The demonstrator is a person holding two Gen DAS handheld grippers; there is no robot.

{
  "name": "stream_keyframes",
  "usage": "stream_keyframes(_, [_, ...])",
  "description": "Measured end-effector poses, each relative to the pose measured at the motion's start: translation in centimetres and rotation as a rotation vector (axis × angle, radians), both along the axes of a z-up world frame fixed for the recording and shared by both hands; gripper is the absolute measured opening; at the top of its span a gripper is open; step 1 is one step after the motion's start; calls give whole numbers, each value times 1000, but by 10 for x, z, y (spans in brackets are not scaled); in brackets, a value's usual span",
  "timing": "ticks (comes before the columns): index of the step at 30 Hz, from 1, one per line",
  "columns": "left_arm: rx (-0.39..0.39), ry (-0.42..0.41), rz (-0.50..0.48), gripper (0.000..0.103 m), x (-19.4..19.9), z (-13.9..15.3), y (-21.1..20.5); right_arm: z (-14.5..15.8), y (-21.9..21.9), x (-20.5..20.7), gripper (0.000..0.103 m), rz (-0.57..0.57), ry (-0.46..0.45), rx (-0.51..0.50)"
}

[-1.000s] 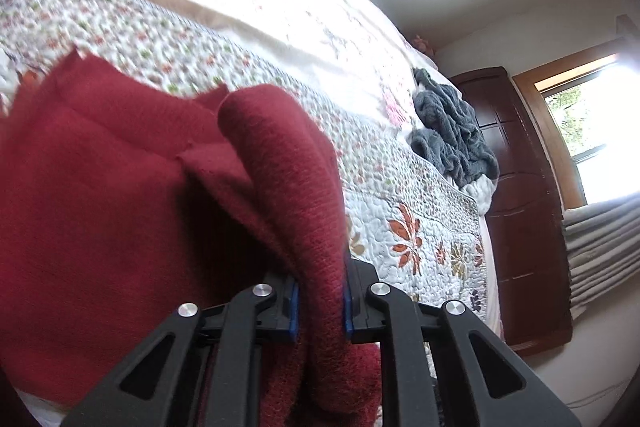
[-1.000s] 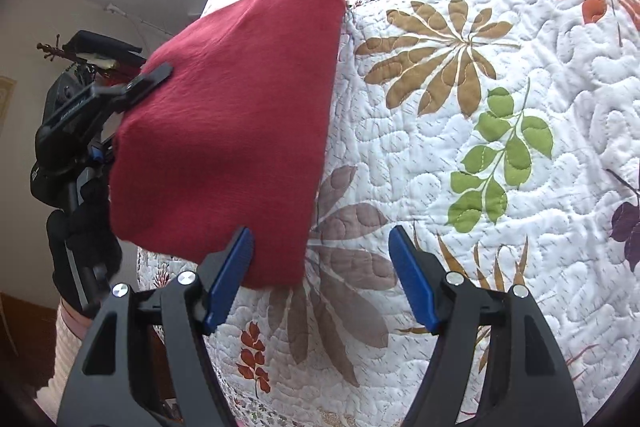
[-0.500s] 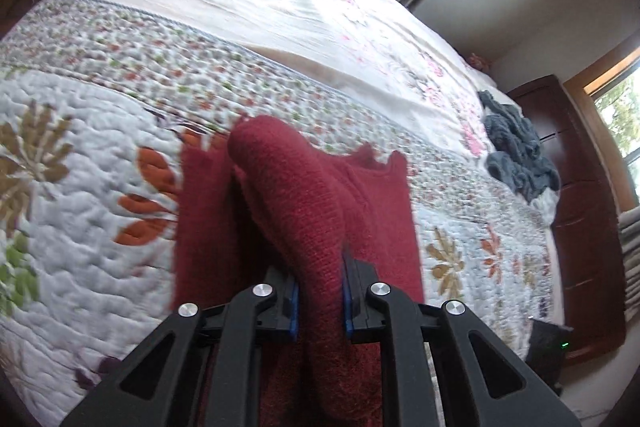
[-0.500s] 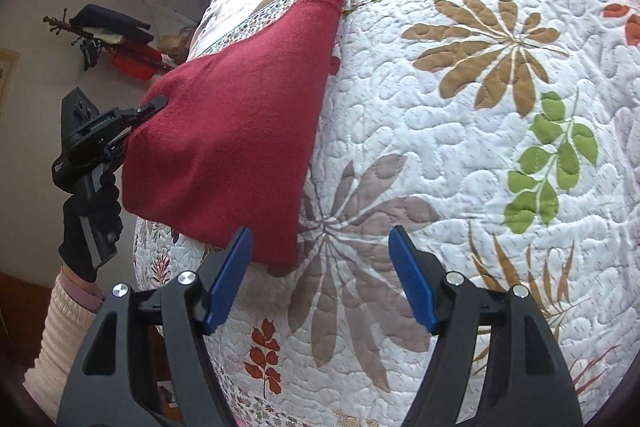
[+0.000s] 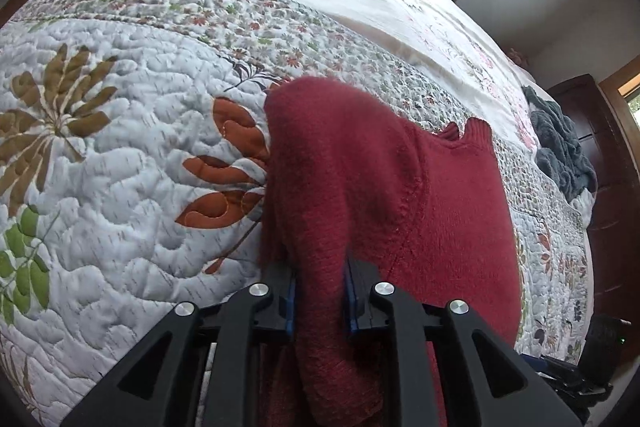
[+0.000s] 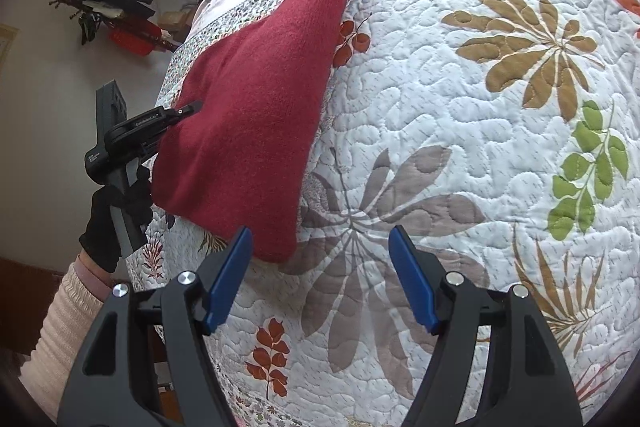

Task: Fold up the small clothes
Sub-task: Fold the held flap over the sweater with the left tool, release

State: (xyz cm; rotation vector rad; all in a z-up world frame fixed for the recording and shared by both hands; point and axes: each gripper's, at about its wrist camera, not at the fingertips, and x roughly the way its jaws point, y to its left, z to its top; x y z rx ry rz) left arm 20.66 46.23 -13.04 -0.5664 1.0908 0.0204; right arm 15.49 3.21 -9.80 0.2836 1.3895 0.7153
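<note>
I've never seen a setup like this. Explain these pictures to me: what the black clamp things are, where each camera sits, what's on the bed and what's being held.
The black clamps are hand-held two-finger grippers; a person carries one in each hand, and there is no robot arm. Each gripper has a wide-angle camera looking forward along its fingers, which is why the pictures bulge.

The left wrist view shows the left gripper with its blue-padded fingers closed on a bunched fold of a red knit sweater. The right wrist view shows the right gripper open, holding nothing, over the floral quilt. In that same view you can see the other gripper from the side, held by a hand in a black glove.

The sweater lies partly on the quilt. Farther along the bed there is a crumpled dark grey garment.
</note>
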Motion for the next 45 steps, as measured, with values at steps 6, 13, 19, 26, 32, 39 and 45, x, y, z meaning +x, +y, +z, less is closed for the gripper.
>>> stream_keyframes(6, [2,-16,13,33,-26,30,4,0,21,3,71,28,13,31])
stream_keyframes(13, [-39,-80,-20,56,-91,61,-8,-8,36,6,71,32,62,87])
stream_keyframes(19, [-3,0,-56,34,-100,35,-28,-21,52,4,71,34,119,106])
stream_keyframes(26, [-109,-74,31,9,-115,43,-1,-12,58,-4,71,79,69,46])
stream_keyframes(32, [-109,13,5,9,-115,12,4,-21,64,2,69,75,93,62])
stream_keyframes(39, [-87,30,-24,13,-107,-3,0,-47,70,-3,35,93,117,-19])
stream_keyframes(45, [-132,20,-47,22,-110,10,5,-47,70,-5,32,104,110,-23])
